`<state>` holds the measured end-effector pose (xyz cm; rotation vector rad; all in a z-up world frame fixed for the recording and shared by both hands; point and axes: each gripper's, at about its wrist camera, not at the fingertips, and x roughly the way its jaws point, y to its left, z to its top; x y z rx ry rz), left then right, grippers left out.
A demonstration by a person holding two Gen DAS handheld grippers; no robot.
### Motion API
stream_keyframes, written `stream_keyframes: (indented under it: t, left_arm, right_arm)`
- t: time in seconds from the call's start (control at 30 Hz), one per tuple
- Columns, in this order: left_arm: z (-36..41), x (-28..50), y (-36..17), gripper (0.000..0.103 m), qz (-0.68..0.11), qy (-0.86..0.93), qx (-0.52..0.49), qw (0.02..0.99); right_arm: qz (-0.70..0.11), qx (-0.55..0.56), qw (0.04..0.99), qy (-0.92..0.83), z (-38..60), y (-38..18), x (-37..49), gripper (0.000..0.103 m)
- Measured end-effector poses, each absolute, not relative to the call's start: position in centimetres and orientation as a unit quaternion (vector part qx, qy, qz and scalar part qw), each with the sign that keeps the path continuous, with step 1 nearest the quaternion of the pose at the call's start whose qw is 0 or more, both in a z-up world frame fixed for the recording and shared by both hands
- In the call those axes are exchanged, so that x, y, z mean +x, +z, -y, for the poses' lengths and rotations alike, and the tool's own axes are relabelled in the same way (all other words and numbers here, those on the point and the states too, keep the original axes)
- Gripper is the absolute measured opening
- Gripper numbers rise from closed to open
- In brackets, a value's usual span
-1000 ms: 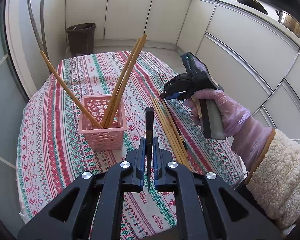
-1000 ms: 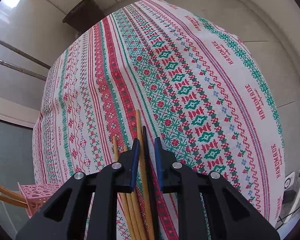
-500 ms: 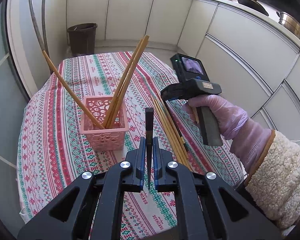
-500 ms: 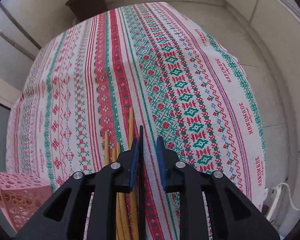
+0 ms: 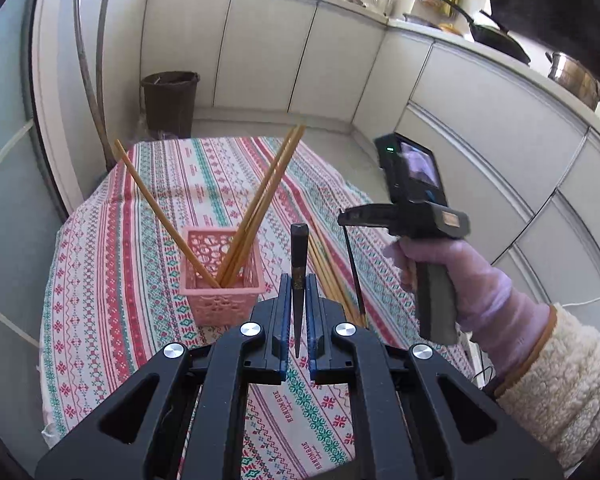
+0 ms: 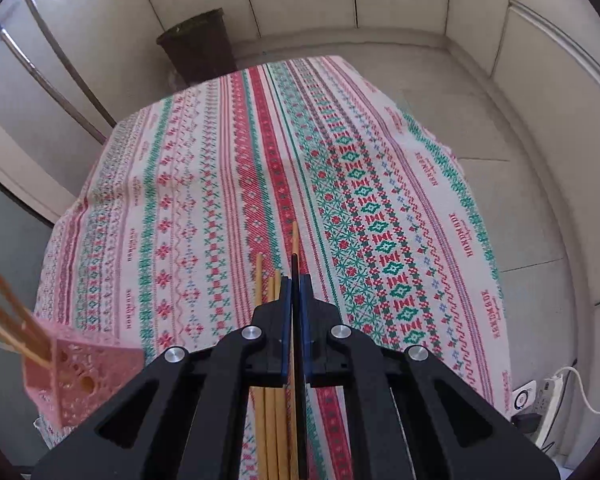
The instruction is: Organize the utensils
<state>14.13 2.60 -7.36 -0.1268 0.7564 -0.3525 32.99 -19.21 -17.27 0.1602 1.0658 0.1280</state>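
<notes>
On the left side of the striped tablecloth (image 5: pixel 112 264) sits your pink basket (image 5: pixel 220 280). Tan chopsticks (image 5: pixel 260 208) stand in it and lean out both ways like a V. Next, in the middle, your left gripper (image 5: pixel 296 300) is squeezed tight on a dark chopstick (image 5: pixel 299 256). Its thick end pokes up past the tips. Just to the right of that, more tan chopsticks (image 5: pixel 332 276) lie flat on the cloth in a bunch. Over on the right, your gloved right hand (image 5: pixel 460 280) holds the right gripper (image 6: pixel 296 292) up above the bunch. Its jaws have just closed, and they pinch a thin black chopstick (image 5: pixel 354 272) that hangs down slanted, with its low end by the bunch.
</notes>
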Motion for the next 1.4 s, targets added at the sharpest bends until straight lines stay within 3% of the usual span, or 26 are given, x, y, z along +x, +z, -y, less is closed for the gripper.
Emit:
stream_keyframes:
  t: [0.3,0.63,0.93,1.0,1.4]
  left_arm:
    - [-5.1,12.7,-1.4,0.006,-0.284,-0.157,-0.096,0.941]
    - [-6.8,13.8,3.1,0.006,-0.241,-0.104,-0.112,0.958]
    - [-7.1,17.5,-0.3,0.007,-0.283,-0.069,-0.112,0.95]
    - [-7.8,17.7,-0.9,0.016,-0.292,-0.063,-0.125,0.946]
    - [-10.3,14.5,1.2,0.021,-0.251,-0.045,-0.162,0.953]
  right_arm:
    - [-0.395,0.085,0.905,0.133,20.4,-5.3,24.4,0.004]
    - [-0.336,0.113,0.917,0.18,20.0,1.6,22.2,0.004]
    - [-0.334,0.111,0.912,0.211,18.5,2.8,21.2,0.004]
    - [-0.335,0.114,0.91,0.216,18.2,2.8,21.2,0.004]
    - [-0.318,0.099,0.914,0.231,15.1,4.0,21.3,0.004]
